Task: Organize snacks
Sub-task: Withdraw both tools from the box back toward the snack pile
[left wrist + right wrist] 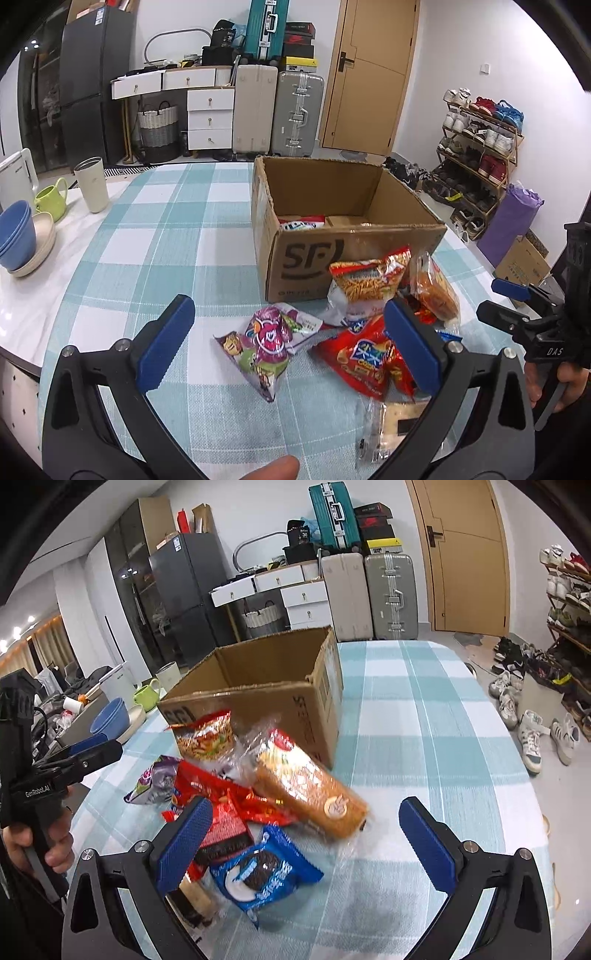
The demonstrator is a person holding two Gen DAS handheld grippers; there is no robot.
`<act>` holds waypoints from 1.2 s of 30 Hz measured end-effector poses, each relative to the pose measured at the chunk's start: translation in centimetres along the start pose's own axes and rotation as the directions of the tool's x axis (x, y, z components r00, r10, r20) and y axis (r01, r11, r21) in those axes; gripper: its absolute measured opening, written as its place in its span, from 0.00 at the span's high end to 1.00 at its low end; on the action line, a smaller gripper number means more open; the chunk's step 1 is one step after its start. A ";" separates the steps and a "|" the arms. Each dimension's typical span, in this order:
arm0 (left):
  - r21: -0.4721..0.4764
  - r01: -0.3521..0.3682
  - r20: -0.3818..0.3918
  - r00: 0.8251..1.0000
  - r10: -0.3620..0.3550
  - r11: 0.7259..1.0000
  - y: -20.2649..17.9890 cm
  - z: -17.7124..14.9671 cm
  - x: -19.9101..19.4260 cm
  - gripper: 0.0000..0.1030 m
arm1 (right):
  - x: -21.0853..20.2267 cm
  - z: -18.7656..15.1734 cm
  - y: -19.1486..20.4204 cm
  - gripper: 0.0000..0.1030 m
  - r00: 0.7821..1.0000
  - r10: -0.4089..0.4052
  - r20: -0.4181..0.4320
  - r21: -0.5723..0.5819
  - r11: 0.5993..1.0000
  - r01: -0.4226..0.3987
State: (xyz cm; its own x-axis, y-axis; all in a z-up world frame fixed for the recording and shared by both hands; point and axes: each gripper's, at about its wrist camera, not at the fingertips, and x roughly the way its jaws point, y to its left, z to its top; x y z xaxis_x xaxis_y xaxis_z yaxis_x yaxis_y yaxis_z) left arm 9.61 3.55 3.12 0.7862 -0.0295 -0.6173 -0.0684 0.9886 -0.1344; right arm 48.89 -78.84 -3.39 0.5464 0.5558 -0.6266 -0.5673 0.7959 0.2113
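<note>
Barely started, by the look of it: only one white-and-red packet point(301, 222) can be seen lying inside the cardboard box point(354, 236), at its near-left corner, and the rest of the box floor looks bare. Everything else is still heaped on the counter point(177, 236) just in front of the box: a noodle-snack bag point(365, 284) leaned against the box front, a clear-wrapped orange roll point(314, 794) beside it, a red chip bag point(364, 356), a purple candy bag point(266, 343) on the left of the heap, a blue cookie pack point(264, 877) on the near side, plus a couple of smaller packets that are too buried to be named. So most of the sorting is judged as still left. The left tongs point(288, 345) are spread wide, nothing is gripped, and the purple bag and the red bag are framed between the pads without being touched, as far as can be told. The right tongs point(303, 845) are likewise wide apart and empty, hung above the cookie pack and the near end of the orange roll.
</note>
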 end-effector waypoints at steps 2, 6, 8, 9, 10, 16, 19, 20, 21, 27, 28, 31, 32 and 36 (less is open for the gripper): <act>0.002 -0.016 0.006 1.000 0.016 1.000 -0.1 -0.2 -0.3 0.01 | 0.1 -0.2 0.0 0.01 1.000 -0.011 -0.010 0.003 1.000 0.011; -0.008 -0.010 0.002 1.000 0.010 1.000 -0.1 -0.6 -0.7 0.01 | 0.7 -0.4 0.0 0.01 0.997 -0.030 -0.066 0.002 1.000 0.030; -0.002 -0.011 -0.007 1.000 0.011 1.000 -0.2 -0.8 -0.5 0.01 | 1.1 -0.5 0.0 0.01 0.996 -0.030 -0.089 0.010 0.999 0.031; 0.005 -0.013 -0.012 1.000 0.013 1.000 -0.2 -0.7 -0.3 0.01 | 1.2 -0.6 0.0 0.01 0.995 -0.027 -0.096 0.013 1.000 0.029; 0.009 -0.016 -0.010 1.000 0.016 1.000 -0.2 -0.7 -0.2 0.01 | 1.3 -0.7 0.1 0.01 0.995 -0.022 -0.101 0.013 1.000 0.024; 0.010 -0.031 -0.051 0.998 0.032 0.999 0.2 -1.1 0.9 0.01 | 2.2 -1.1 1.0 0.01 0.991 -0.011 -0.132 -0.016 1.000 0.009; -0.006 -0.029 -0.081 0.996 0.028 1.000 0.7 -1.4 1.6 0.01 | 3.1 -1.7 1.3 0.01 0.986 -0.010 -0.168 -0.031 0.999 0.005; -0.011 -0.026 -0.091 0.995 0.025 1.000 0.8 -1.5 1.9 0.01 | 3.4 -1.8 1.4 0.01 0.984 -0.010 -0.177 -0.037 0.999 0.003; -0.011 -0.025 -0.099 0.995 0.024 1.000 0.9 -1.6 2.1 0.01 | 3.5 -2.0 1.5 0.01 0.983 -0.010 -0.186 -0.041 0.999 0.002; -0.003 -0.029 -0.130 0.991 0.028 1.000 1.0 -2.3 3.3 0.01 | 4.6 -2.8 2.4 0.01 0.972 -0.017 -0.233 -0.089 0.996 -0.004; -0.001 -0.030 -0.135 0.990 0.029 1.000 1.0 -2.3 3.5 0.01 | 4.8 -2.9 2.5 0.01 0.971 -0.021 -0.238 -0.094 0.996 -0.002; 0.003 -0.032 -0.143 0.989 0.032 0.999 0.9 -2.5 3.8 0.01 | 5.1 -3.1 2.8 0.01 0.966 -0.018 -0.257 -0.110 0.994 -0.010; 0.004 -0.031 -0.147 0.989 0.032 0.999 0.9 -2.6 4.0 0.01 | 5.2 -3.2 2.9 0.01 0.966 -0.018 -0.259 -0.117 0.993 -0.012; 0.013 -0.033 -0.152 0.988 0.034 0.999 0.8 -2.7 4.3 0.01 | 5.5 -3.7 3.2 0.01 0.963 -0.022 -0.270 -0.134 0.991 -0.015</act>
State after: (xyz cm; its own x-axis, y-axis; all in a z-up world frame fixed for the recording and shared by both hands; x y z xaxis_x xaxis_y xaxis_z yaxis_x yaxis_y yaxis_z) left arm 11.26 3.84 -1.76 0.6806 -0.0178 -0.7325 -0.0863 0.9908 -0.1042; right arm 47.79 -74.08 -8.92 0.3723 0.4530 -0.8100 -0.6528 0.7482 0.1184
